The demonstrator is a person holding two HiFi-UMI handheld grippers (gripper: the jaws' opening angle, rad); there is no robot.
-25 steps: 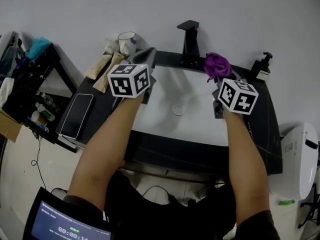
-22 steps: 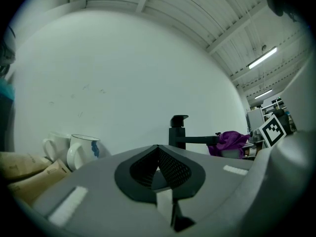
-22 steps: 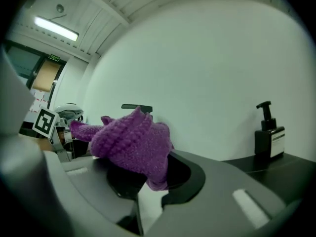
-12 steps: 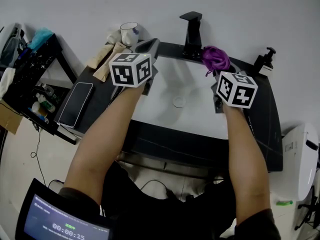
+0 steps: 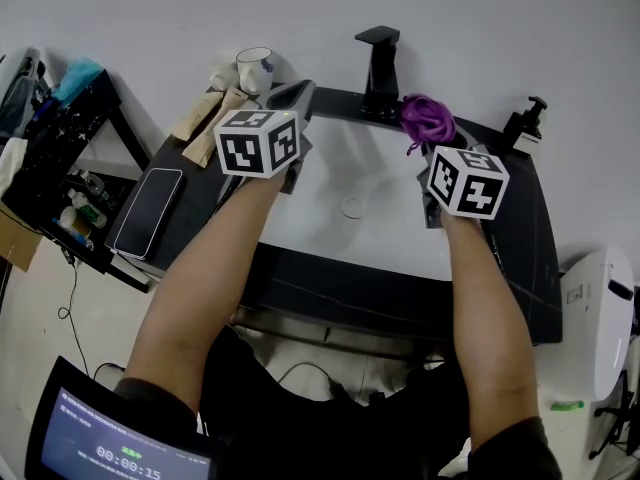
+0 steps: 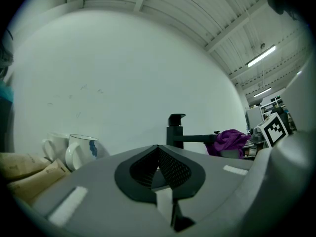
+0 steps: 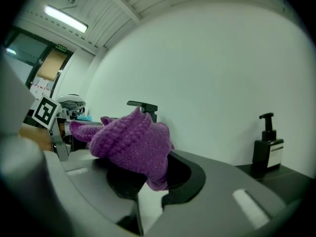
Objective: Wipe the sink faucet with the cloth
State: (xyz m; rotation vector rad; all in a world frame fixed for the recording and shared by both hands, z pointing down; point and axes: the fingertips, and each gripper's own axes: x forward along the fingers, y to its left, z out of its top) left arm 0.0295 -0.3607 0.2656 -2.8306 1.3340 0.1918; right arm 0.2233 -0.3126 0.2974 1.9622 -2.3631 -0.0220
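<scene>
A black faucet (image 5: 378, 68) stands at the back rim of the white sink basin (image 5: 385, 243). My right gripper (image 5: 428, 153) is shut on a purple knitted cloth (image 5: 428, 120), held just right of the faucet's base and slightly in front of it. The right gripper view shows the cloth (image 7: 131, 139) bunched between the jaws of the gripper (image 7: 143, 177), with the faucet (image 7: 143, 106) behind it. My left gripper (image 5: 293, 96) is shut and empty, over the basin's back left corner. From the left gripper (image 6: 159, 167), the faucet (image 6: 176, 130) and cloth (image 6: 231, 139) lie ahead to the right.
A black soap dispenser (image 5: 524, 128) stands at the back right of the dark counter (image 5: 520, 258). White mugs (image 5: 255, 70) and tan tubes (image 5: 205, 123) sit back left, a phone (image 5: 147, 213) further left. A cluttered shelf (image 5: 50, 158) is at far left, a white toilet (image 5: 590, 308) at right.
Both grippers have shifted a little toward the wall. The purple cloth now sits closer to the faucet's base than a second ago.
</scene>
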